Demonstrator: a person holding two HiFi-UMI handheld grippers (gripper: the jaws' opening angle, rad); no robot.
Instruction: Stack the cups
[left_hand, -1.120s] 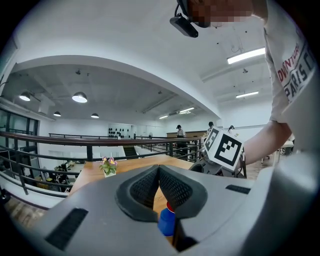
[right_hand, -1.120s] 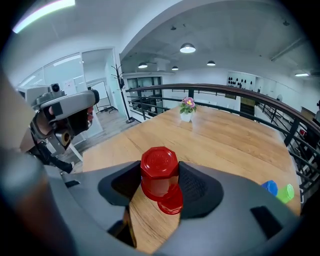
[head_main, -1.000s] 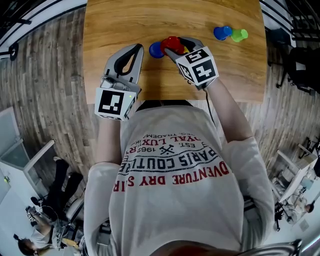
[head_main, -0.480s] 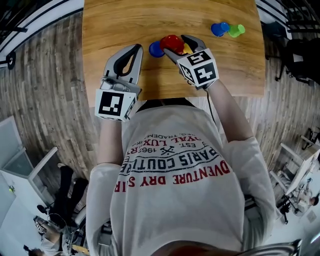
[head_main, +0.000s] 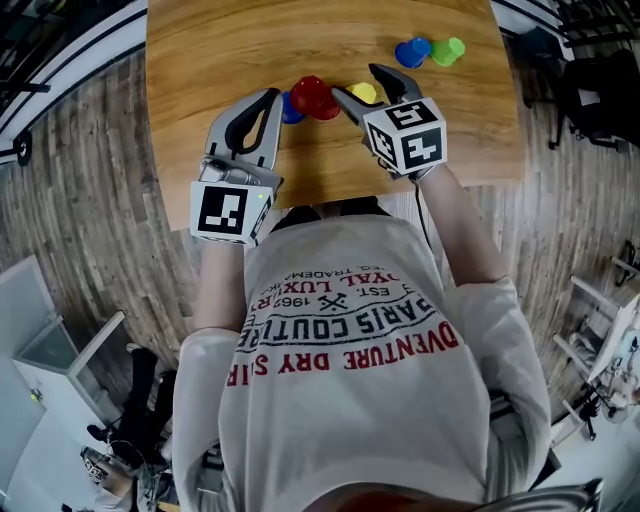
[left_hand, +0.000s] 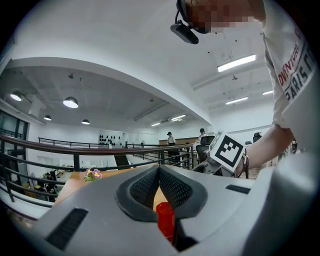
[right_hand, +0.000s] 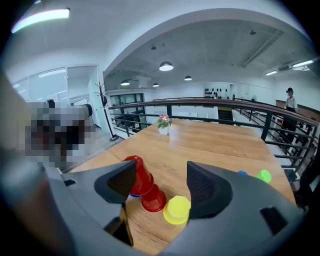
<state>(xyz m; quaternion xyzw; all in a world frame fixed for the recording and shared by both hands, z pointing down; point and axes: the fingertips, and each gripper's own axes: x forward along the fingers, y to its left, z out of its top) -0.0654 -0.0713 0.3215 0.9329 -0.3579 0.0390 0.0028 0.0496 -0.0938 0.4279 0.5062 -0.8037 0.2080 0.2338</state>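
Two red cups (head_main: 312, 97) sit mouth down at the table's near middle, one leaning on the other (right_hand: 141, 184), with a blue cup (head_main: 289, 110) tucked behind them. A yellow cup (head_main: 364, 92) stands mouth down just right of them (right_hand: 177, 210). My right gripper (head_main: 362, 85) hovers over the yellow cup; its jaws have just been opening and stand wide, pressing on nothing (right_hand: 161, 187). My left gripper (head_main: 272, 97) is shut and empty, its tips close beside the blue cup; a red cup (left_hand: 165, 221) shows past its jaws. Another blue cup (head_main: 410, 52) and a green cup (head_main: 446, 49) lie at the far right.
The wooden table (head_main: 220, 50) ends just behind both grippers, against the person's body. A small flower pot (right_hand: 163, 124) stands at the table's far end. Black railings (right_hand: 270, 120) run beyond it.
My right gripper has opened and drawn back to the right, away from the red cups it was around. The red cups now stand free next to the blue one. The left gripper has crept toward them.
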